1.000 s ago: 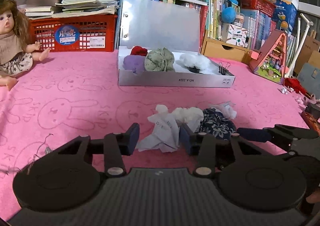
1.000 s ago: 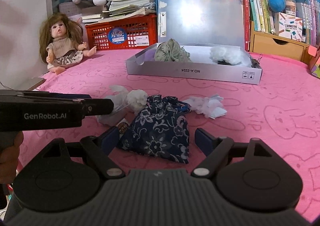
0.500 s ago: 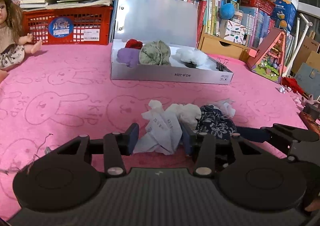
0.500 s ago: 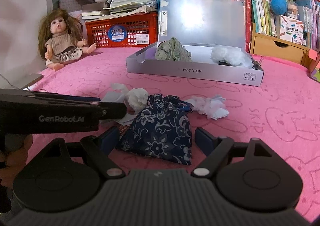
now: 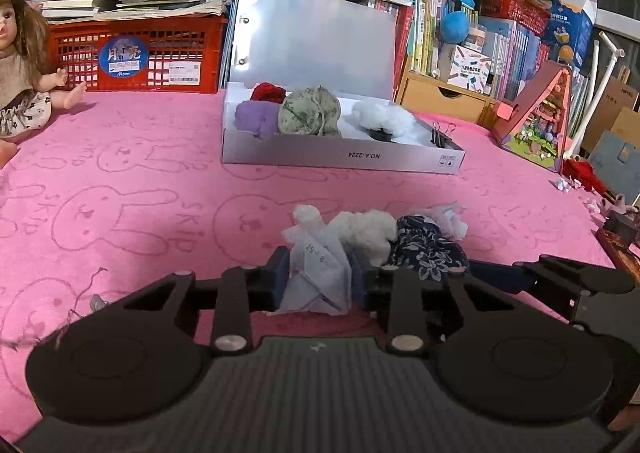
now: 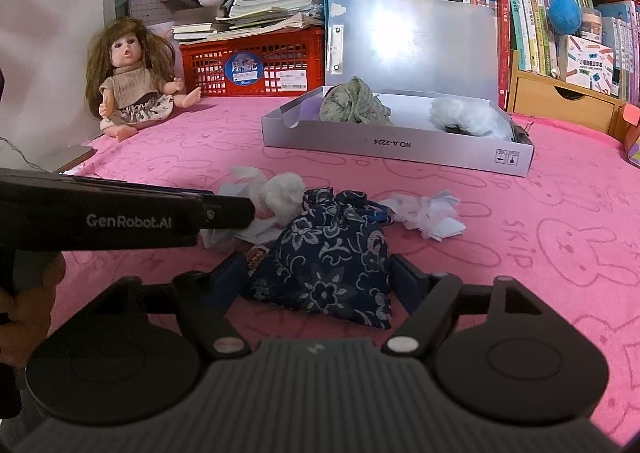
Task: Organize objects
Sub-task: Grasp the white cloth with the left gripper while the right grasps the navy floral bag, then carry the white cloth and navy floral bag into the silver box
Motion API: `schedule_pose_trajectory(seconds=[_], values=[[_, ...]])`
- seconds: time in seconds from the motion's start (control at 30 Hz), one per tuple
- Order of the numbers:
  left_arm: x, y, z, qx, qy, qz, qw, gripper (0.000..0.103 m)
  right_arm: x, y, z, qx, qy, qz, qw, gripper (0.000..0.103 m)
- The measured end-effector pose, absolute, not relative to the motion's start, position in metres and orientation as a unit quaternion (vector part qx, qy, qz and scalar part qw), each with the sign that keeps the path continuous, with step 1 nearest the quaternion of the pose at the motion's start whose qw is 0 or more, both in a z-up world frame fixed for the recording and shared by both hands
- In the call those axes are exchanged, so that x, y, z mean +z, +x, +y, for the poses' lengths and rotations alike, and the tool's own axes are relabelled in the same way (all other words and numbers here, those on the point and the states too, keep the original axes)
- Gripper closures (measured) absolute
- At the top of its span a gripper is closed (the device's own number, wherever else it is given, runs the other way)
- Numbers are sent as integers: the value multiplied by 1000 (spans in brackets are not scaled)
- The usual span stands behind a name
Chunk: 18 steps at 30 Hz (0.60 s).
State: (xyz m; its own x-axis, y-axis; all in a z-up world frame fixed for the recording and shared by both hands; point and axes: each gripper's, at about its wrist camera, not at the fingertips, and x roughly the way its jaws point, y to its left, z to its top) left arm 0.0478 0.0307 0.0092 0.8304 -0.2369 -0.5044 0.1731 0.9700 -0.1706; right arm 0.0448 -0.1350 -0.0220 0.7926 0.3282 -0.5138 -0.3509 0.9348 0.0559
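My left gripper point(image 5: 318, 279) is shut on a crumpled white paper wad point(image 5: 318, 273) that rests on the pink cloth. A white cotton ball point(image 5: 366, 229) and a dark blue floral pouch point(image 5: 426, 249) lie just right of it. My right gripper point(image 6: 320, 277) is open with its jaws on either side of the floral pouch point(image 6: 328, 261), both touching or nearly touching it. A second crumpled paper point(image 6: 428, 213) lies right of the pouch. The open silver box point(image 5: 340, 155) behind holds a purple, a red and a green bundle and white fluff.
A doll point(image 6: 132, 81) sits at the far left. A red crate point(image 5: 136, 57) with stacked books, a bookshelf and plush toys line the back. A wooden drawer box point(image 5: 444, 101) and a pink toy house point(image 5: 536, 121) stand at the right.
My left gripper has closed from open around the paper wad onto it. My right gripper has narrowed around the floral pouch and stayed low.
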Motion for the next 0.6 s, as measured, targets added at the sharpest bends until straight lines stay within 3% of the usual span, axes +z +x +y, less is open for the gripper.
schedule_pose_trajectory(seconds=[0.2,0.6], values=[[15,44,33,-109,-53,267,956,70,-16,40,-135,174,-23,260,949,40],[28,34,33,-111,-55,251,960,71,2,31,-150,160,0,230,960,43]])
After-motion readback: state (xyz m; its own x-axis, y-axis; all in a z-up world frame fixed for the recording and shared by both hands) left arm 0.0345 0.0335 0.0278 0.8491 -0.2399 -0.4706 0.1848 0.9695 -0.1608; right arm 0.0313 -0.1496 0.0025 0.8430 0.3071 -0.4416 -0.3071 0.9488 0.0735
